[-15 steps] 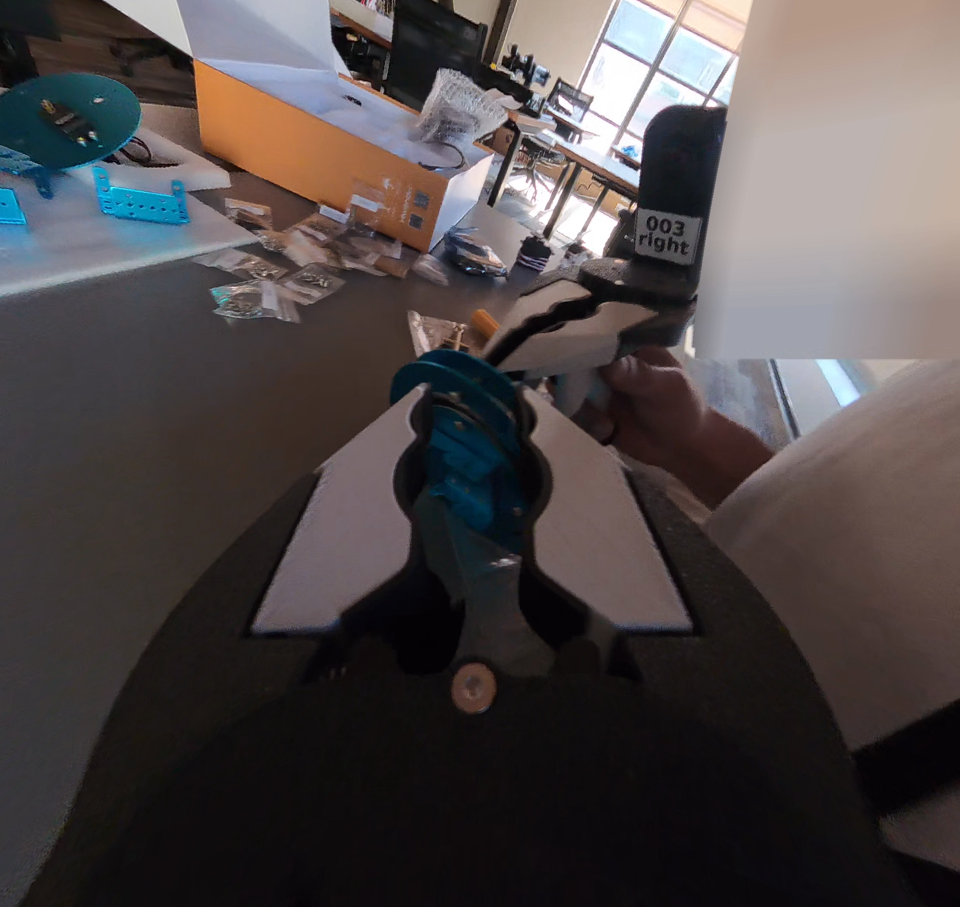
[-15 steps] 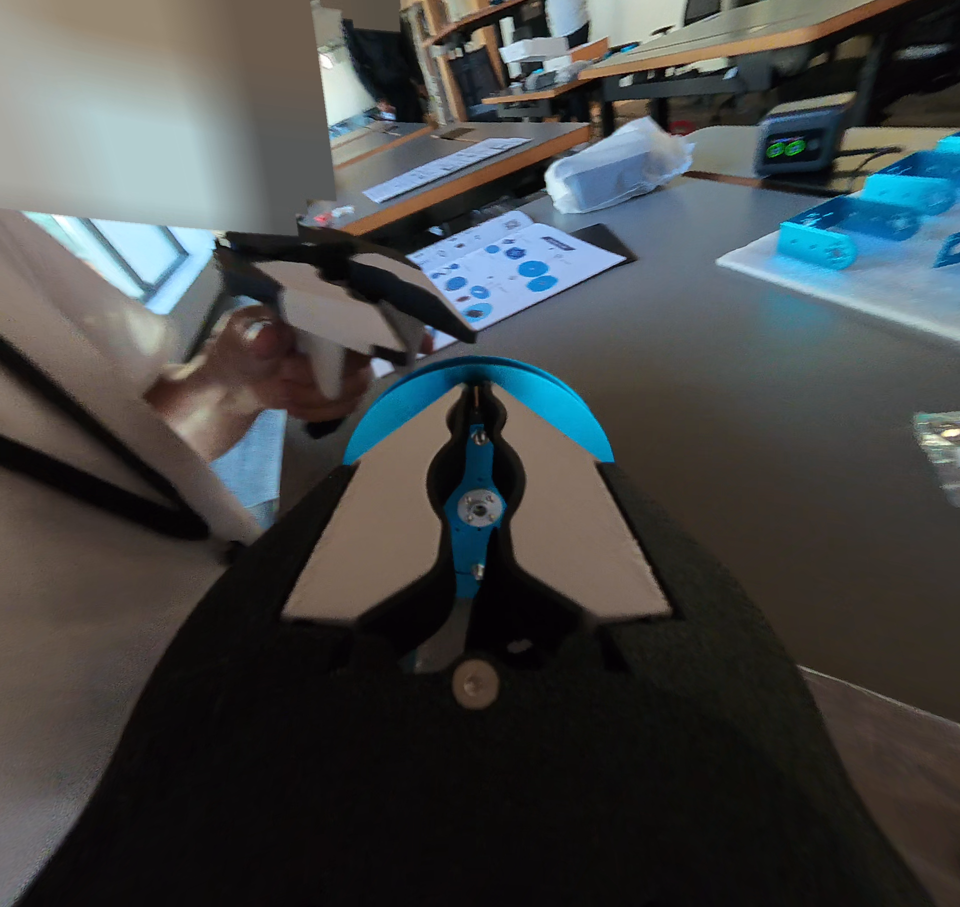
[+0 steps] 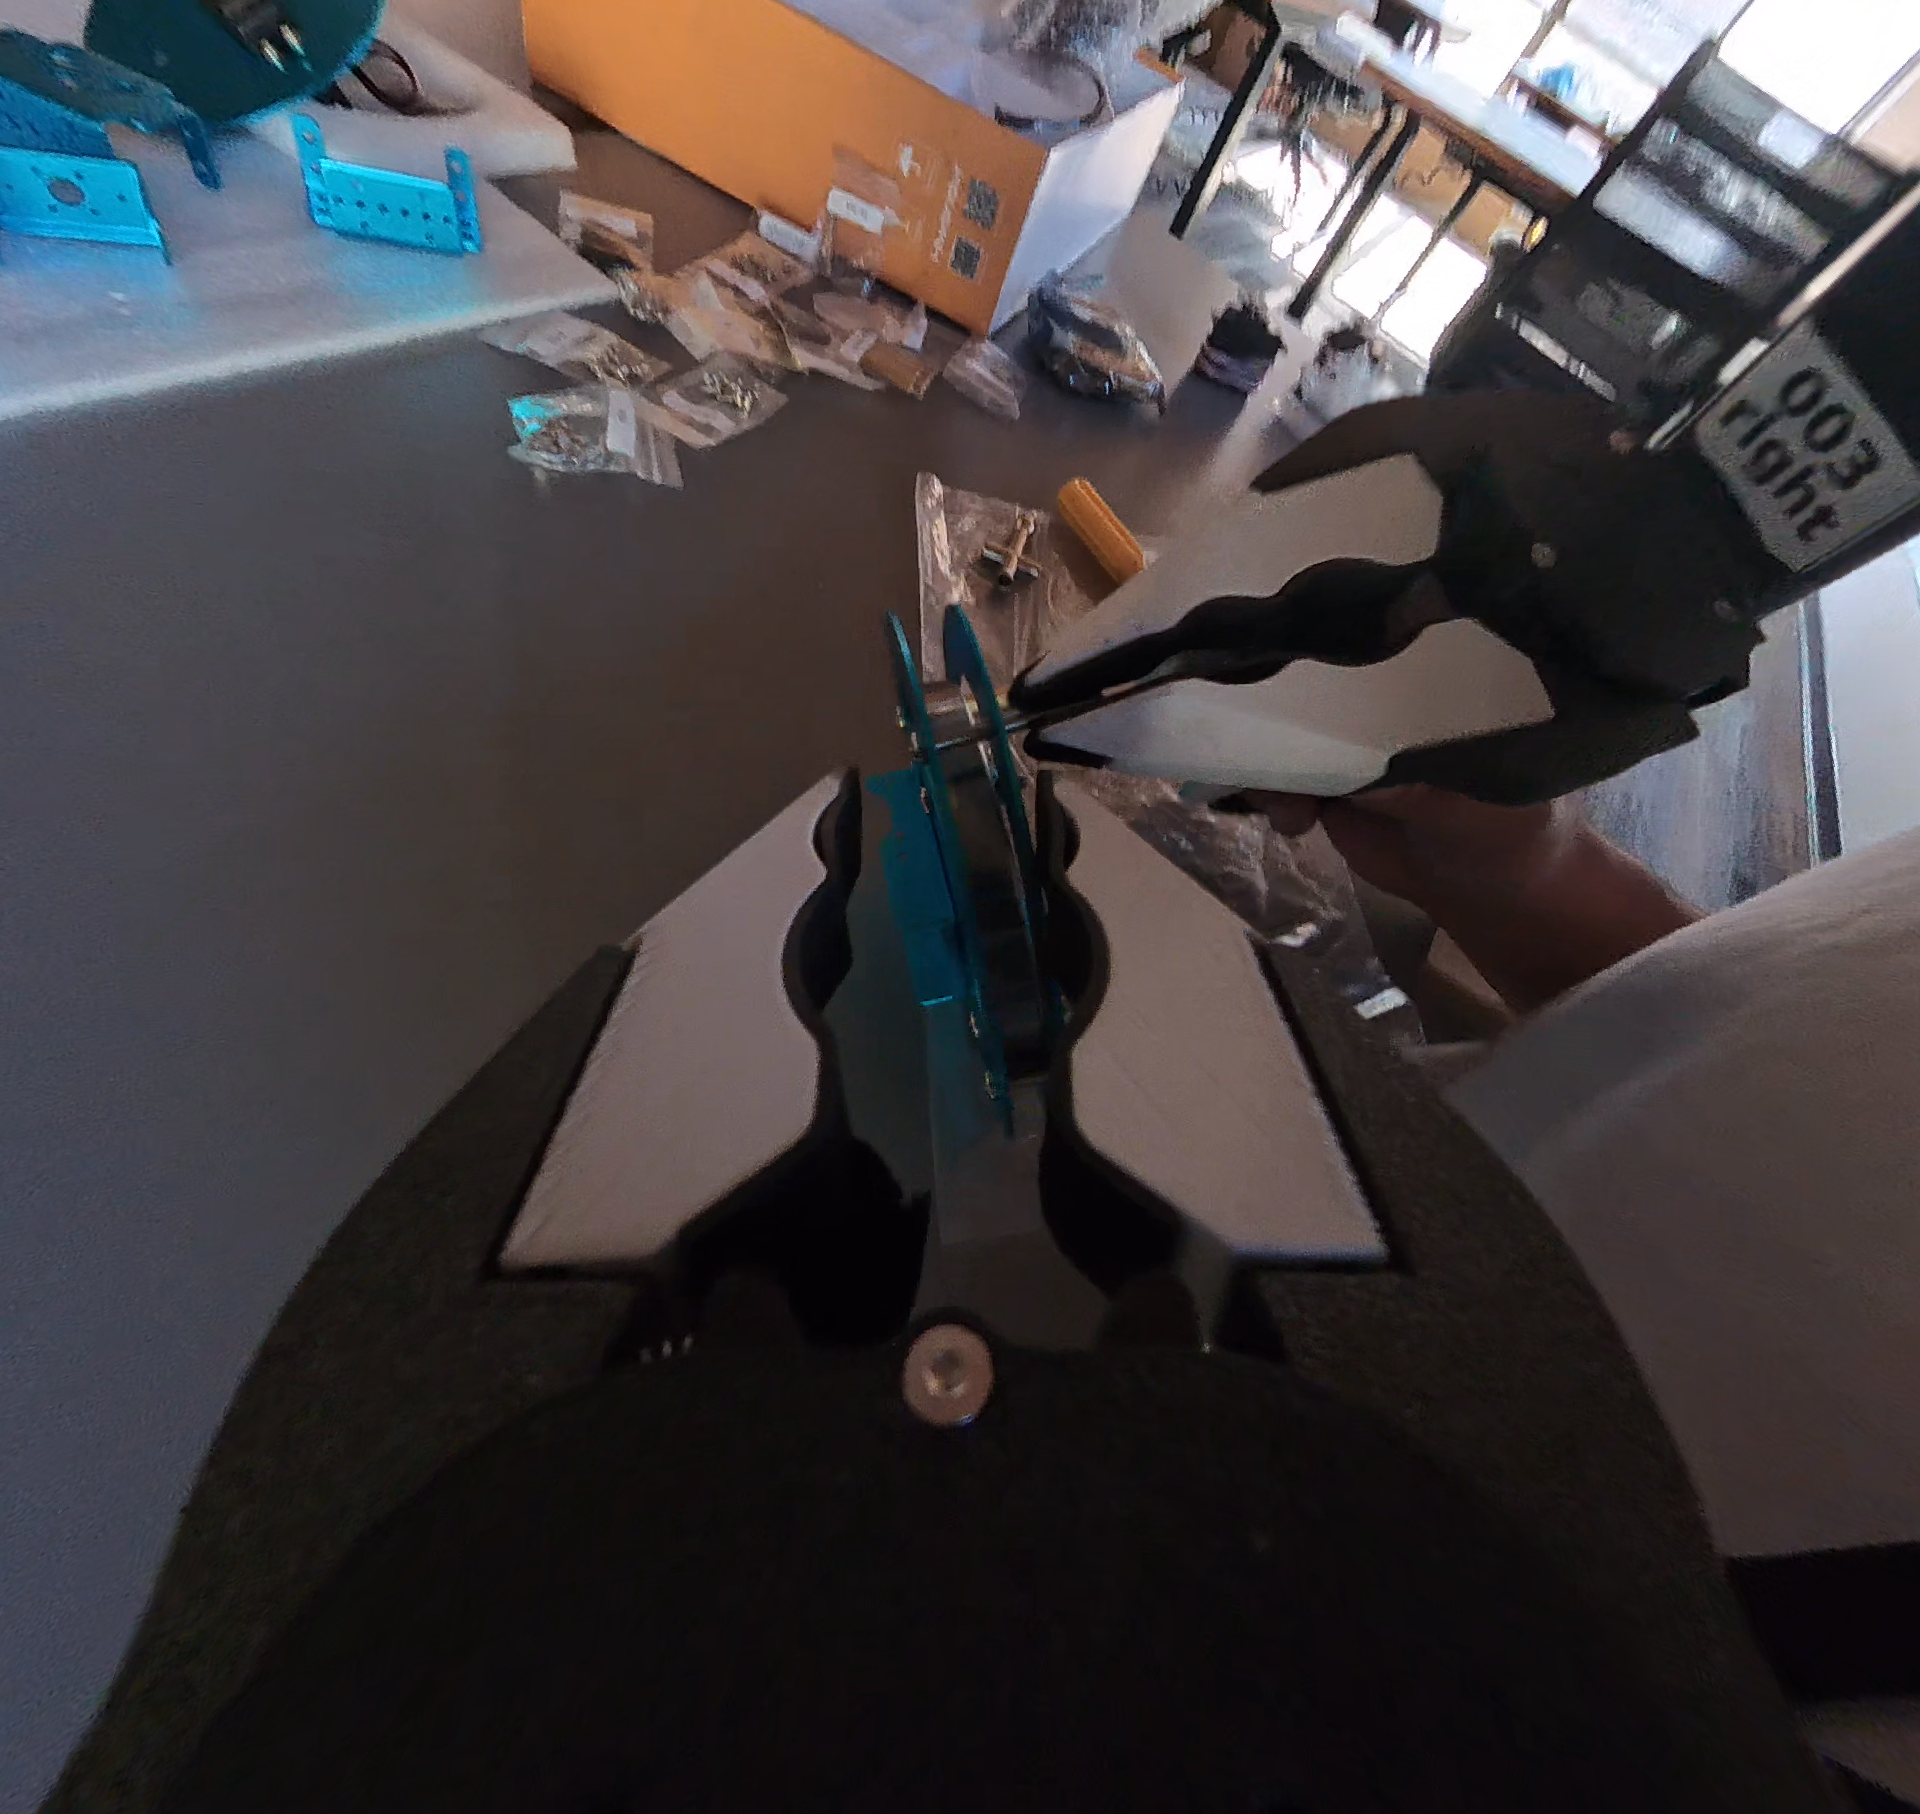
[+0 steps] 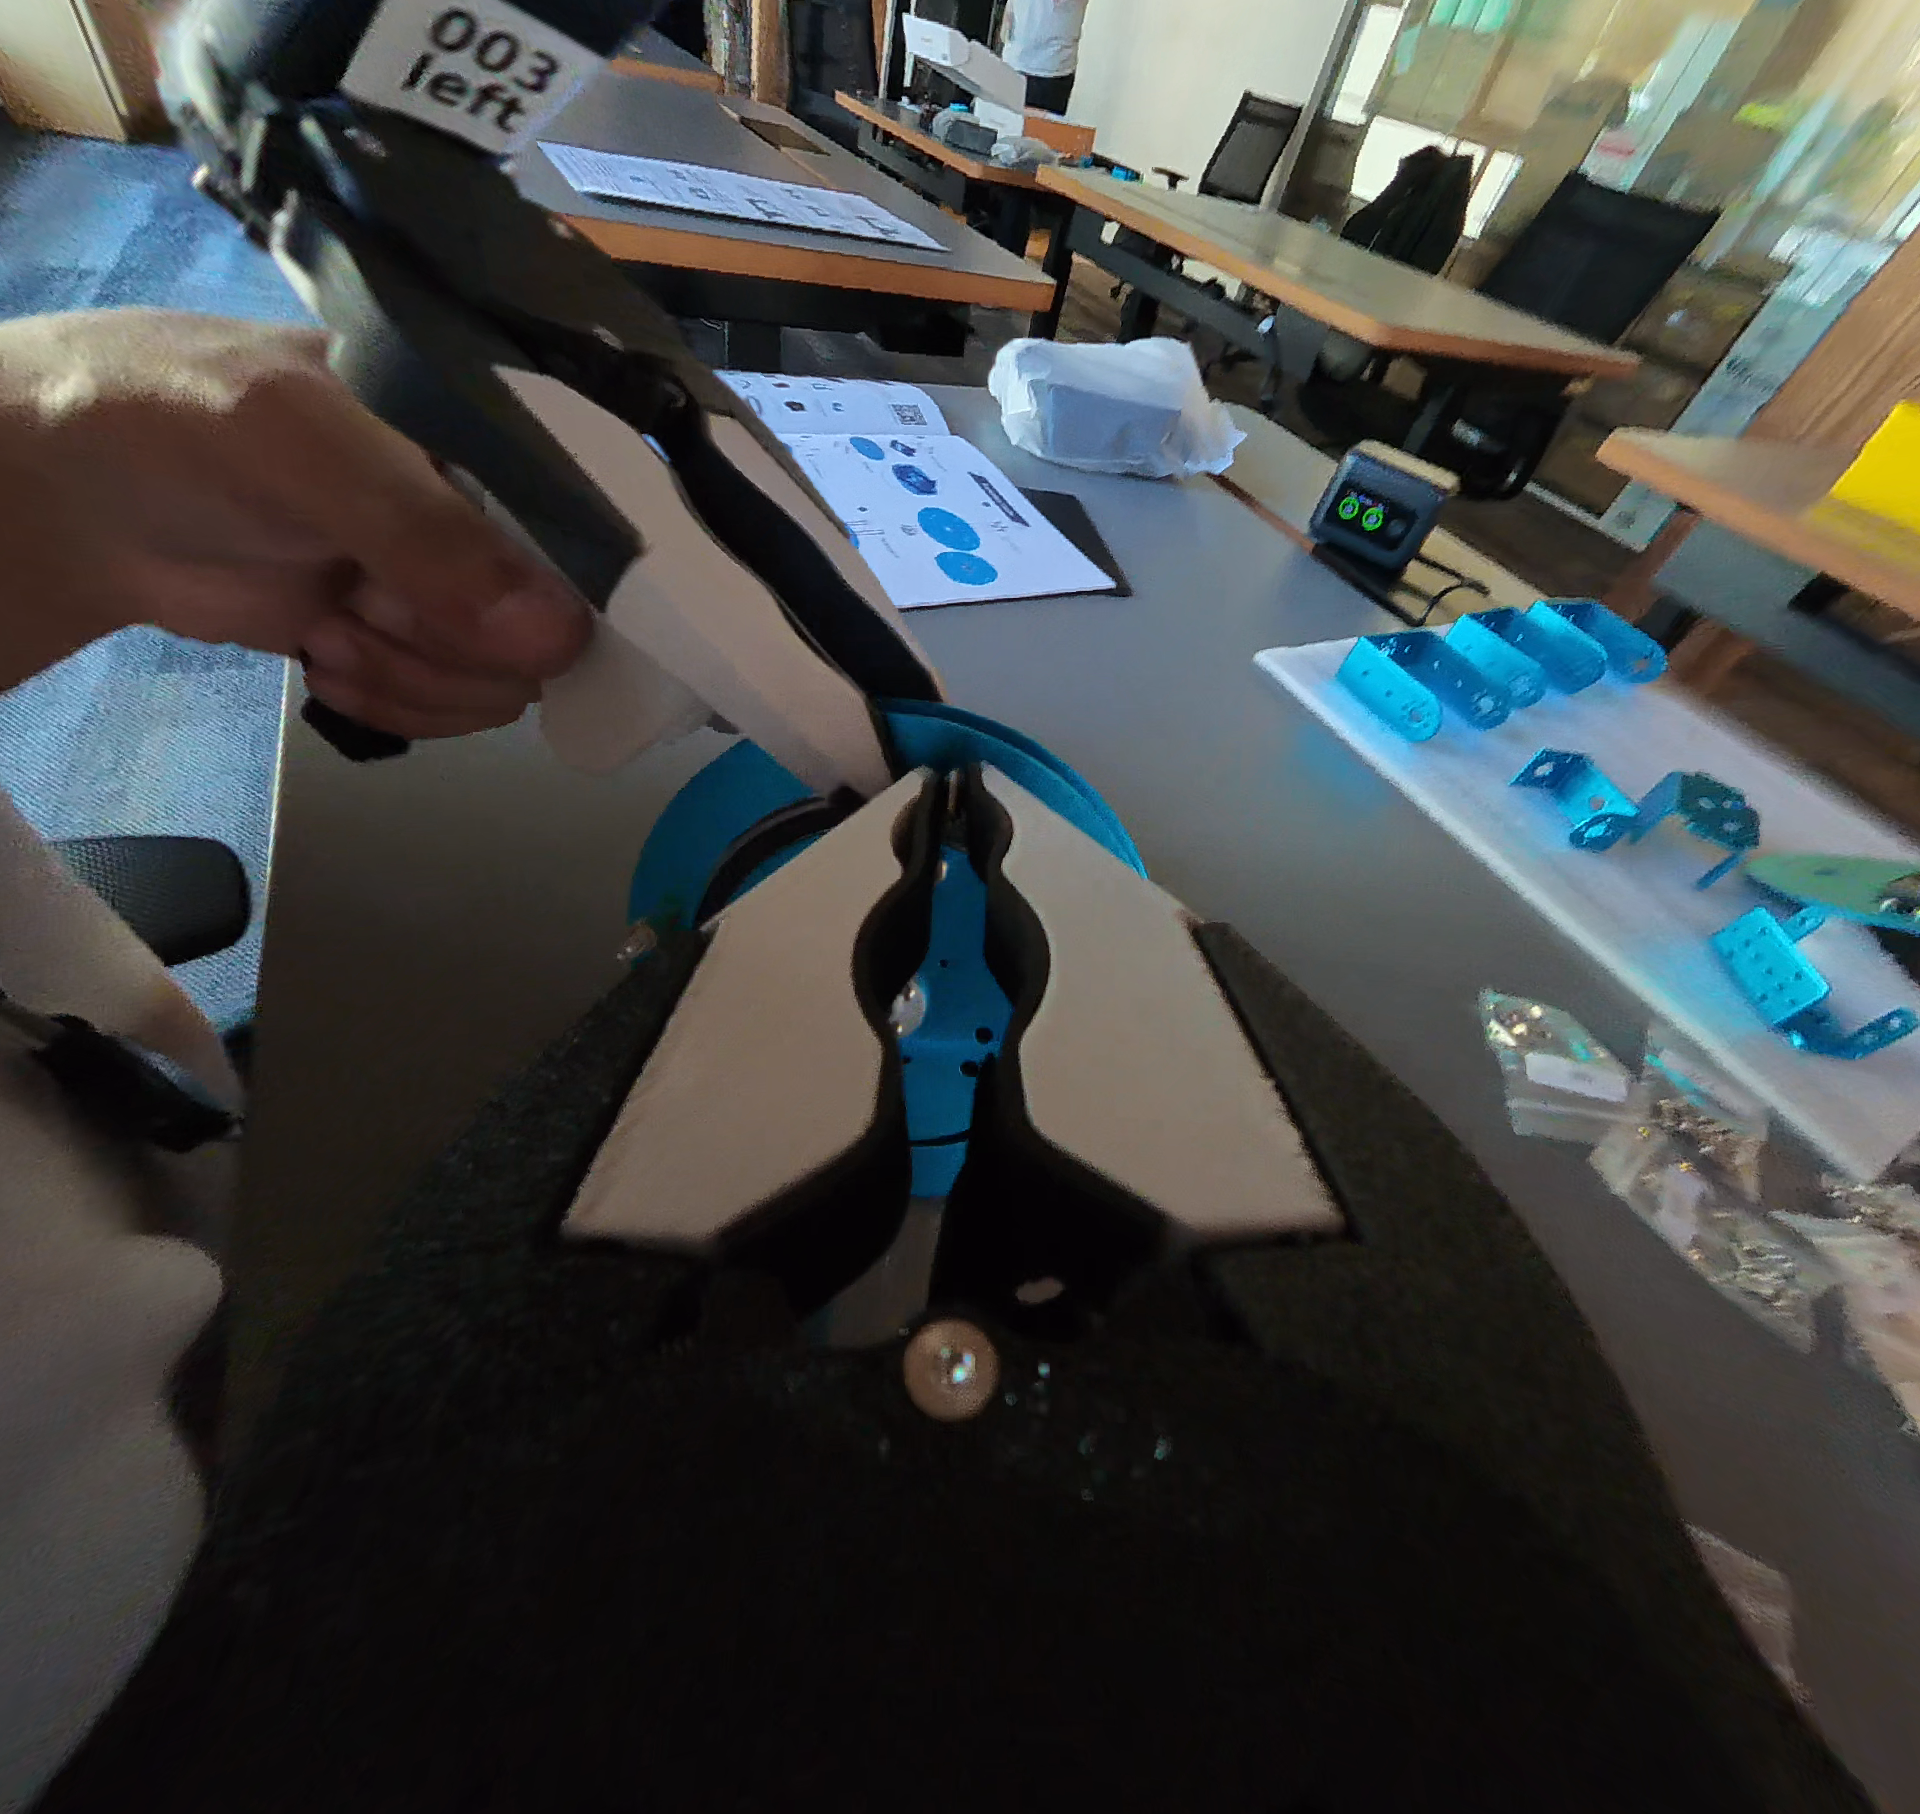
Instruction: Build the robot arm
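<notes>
My left gripper (image 3: 943,788) is shut on a blue assembly of two round plates (image 3: 961,912) with a spacer between them, held edge-on above the dark table (image 3: 312,725). My right gripper (image 3: 1023,720) comes in from the right, shut, with its tips at the right plate's rim. In the right wrist view my right gripper (image 4: 940,777) is shut on a blue plate part (image 4: 940,1037). The blue round plates (image 4: 707,829) show behind it. The left gripper (image 4: 888,736) reaches down from the upper left and meets the same assembly.
An orange box (image 3: 779,102), small bags of screws (image 3: 644,382), a yellow-handled tool (image 3: 1099,528) and blue brackets (image 3: 384,206) lie beyond. The right wrist view shows an open booklet (image 4: 935,497), a wrapped white package (image 4: 1112,408), a small black device (image 4: 1371,507) and more brackets (image 4: 1496,663). The tips of both grippers are at nearly the same place.
The two grippers have come together: the right gripper's tips now meet the blue plates held by the left. Both views have tilted and moved closer to each other.
</notes>
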{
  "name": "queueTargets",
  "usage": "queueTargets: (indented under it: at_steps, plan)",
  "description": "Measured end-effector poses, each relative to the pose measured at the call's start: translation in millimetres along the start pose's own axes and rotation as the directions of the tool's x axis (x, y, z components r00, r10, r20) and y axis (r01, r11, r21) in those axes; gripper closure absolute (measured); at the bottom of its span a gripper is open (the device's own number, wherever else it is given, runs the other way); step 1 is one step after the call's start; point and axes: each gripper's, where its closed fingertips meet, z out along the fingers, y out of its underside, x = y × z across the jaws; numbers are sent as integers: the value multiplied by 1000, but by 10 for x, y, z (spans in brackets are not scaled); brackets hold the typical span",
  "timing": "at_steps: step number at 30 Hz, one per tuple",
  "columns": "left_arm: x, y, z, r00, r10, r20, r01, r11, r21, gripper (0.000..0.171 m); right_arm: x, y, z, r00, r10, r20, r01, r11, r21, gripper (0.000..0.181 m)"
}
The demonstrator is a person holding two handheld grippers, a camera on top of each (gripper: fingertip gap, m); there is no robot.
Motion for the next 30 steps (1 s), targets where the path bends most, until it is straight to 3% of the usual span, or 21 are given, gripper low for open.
queueTargets:
  at_steps: [3,15,19,21,24,27,30]
  plan:
    - [56,9,56,999,32,-16,-32,999,-13,150,-16,-1,-6,1000,-4,-4,4,1000,28,179]
    - [127,-41,131,997,79,20,-80,996,28,153,40,27,-125,994,102,39,-104,993,62,179]
    - [184,-31,155,995,98,5,-98,995,27,155,111,58,-189,987,159,32,-160,986,34,163]
    - [178,-42,162,995,96,8,-96,995,37,159,79,43,-239,979,188,74,-191,981,38,162]
    - [125,-55,161,998,67,6,-67,996,51,160,91,-25,-308,950,280,140,-292,953,77,175]
    - [90,-59,157,998,55,9,-56,997,57,161,115,-97,-411,918,344,198,-368,924,104,168]
    - [82,-61,157,999,47,15,-48,997,63,160,43,38,-499,906,350,238,-364,931,15,165]
